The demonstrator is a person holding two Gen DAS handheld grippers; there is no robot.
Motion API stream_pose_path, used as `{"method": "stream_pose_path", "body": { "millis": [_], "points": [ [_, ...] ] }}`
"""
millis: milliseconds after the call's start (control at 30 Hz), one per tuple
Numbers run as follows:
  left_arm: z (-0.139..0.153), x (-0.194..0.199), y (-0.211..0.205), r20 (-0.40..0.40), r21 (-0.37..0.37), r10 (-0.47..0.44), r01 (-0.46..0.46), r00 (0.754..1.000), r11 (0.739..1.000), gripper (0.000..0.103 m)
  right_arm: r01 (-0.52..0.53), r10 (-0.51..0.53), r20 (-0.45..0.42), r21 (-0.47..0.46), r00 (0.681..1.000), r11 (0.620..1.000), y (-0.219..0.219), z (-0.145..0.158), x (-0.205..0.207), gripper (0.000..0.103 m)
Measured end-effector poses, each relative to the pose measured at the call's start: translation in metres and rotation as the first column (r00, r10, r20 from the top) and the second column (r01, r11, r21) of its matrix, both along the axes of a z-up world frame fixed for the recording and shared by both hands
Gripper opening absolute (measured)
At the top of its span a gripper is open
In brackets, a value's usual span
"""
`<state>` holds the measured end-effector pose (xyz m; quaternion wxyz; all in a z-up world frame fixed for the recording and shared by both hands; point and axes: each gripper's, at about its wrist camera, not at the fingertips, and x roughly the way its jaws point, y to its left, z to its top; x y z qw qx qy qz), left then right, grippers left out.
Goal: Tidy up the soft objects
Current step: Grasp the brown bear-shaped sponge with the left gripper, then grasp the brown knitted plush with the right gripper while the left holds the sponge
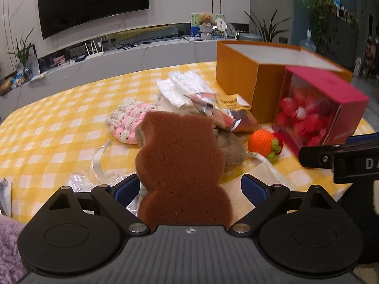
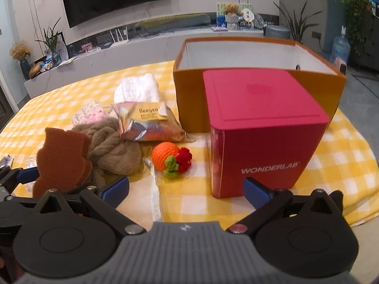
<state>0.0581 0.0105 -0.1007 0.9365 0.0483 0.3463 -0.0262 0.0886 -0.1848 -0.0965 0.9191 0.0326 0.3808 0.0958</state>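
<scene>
Sponge (image 1: 182,165), brown and bear-shaped, stands between the left gripper's (image 1: 189,190) blue pads; the jaws are at their widest and neither pad presses it. Right gripper (image 2: 186,189) is also wide open and holds nothing, with the red box (image 2: 263,127) just beyond its right pad. Behind the red box stands an orange box (image 2: 255,54), open-topped, its white inside showing nothing. Left of the red box lie a crocheted orange (image 2: 165,157), a brown towel (image 2: 113,149), a foil pouch (image 2: 146,125), a pink-and-white knit (image 2: 90,114) and a white cloth (image 2: 137,90). Only the left view shows the red box's clear side with red balls (image 1: 303,116) inside; only the right view shows its closed lid and "WONDERLAB" lettering.
</scene>
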Motion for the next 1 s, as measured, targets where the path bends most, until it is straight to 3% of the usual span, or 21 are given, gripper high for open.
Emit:
{"method": "stream_pose_path", "body": {
  "millis": [67,133,233,500,933,1000],
  "points": [
    [-0.002,0.003,0.000,0.001,0.010,0.007,-0.007,1.000,1.000,0.100,-0.003,0.003,-0.018,-0.001,1.000,1.000,0.001,-0.004,0.002,0.100],
    [-0.001,0.004,0.003,-0.001,0.002,0.016,-0.016,1.000,1.000,0.084,-0.008,0.008,-0.032,-0.001,0.999,1.000,0.002,-0.008,0.002,0.100],
    [0.004,0.002,0.012,0.014,-0.052,0.025,-0.025,1.000,0.998,0.081,-0.016,0.016,-0.043,0.001,0.999,1.000,0.004,-0.012,0.003,0.100],
    [0.042,-0.020,0.038,0.106,-0.198,0.055,-0.034,0.993,0.980,0.081,-0.082,0.082,-0.024,0.011,0.996,0.997,0.013,-0.007,-0.003,0.100],
    [0.060,-0.024,0.091,0.019,-0.194,0.176,-0.169,0.984,0.966,0.081,-0.294,0.294,0.015,-0.021,0.956,0.956,0.072,0.001,-0.012,0.099],
    [0.059,-0.024,0.100,0.009,-0.198,0.197,-0.191,0.980,0.961,0.081,-0.338,0.339,0.025,-0.036,0.940,0.940,0.086,0.002,-0.010,0.090]
  ]
}}
